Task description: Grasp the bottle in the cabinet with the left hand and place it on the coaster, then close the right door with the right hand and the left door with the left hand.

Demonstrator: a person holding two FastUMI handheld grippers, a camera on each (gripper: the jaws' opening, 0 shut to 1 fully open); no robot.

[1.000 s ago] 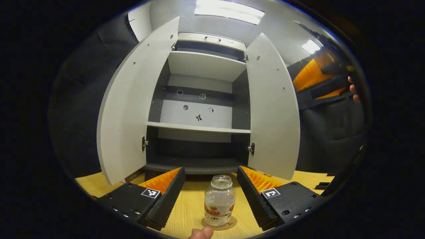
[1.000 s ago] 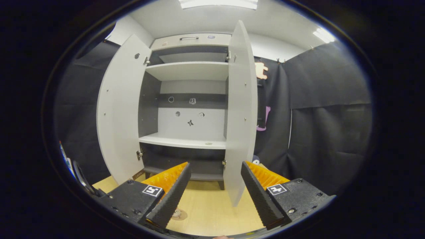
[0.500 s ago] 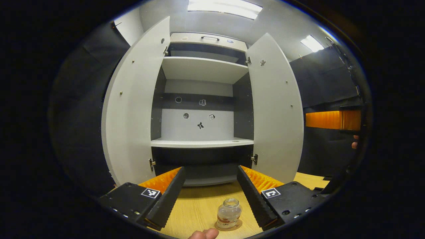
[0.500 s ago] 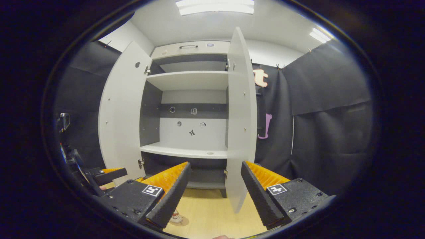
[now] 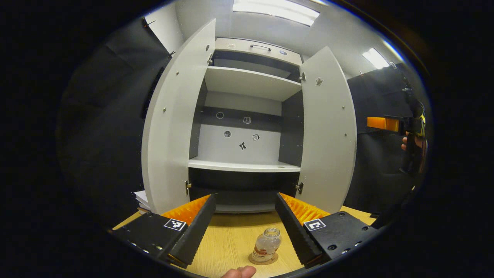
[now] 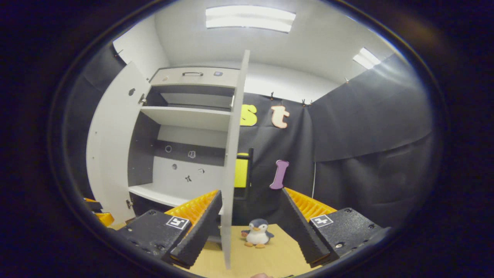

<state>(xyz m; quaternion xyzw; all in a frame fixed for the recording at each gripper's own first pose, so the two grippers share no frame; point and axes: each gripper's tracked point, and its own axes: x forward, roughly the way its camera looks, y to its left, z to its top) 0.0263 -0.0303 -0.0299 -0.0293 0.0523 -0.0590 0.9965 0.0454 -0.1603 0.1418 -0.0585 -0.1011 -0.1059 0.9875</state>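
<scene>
Left gripper view is showing me a pale wooden counter (image 5: 231, 239) carrying a grey two-door cabinet (image 5: 247, 154) with both doors standing open, black cloth walls around it. My left tongs (image 5: 244, 226) are hanging spread wide, gripping nothing. The small clear glass bottle (image 5: 267, 245) is standing upright on a round brown coaster (image 5: 264, 259), between the fingers but untouched. In the right gripper view, my right tongs (image 6: 251, 222) are gaping too, the right door's (image 6: 230, 162) edge lying between them, a toy penguin (image 6: 257, 233) sitting beyond.
</scene>
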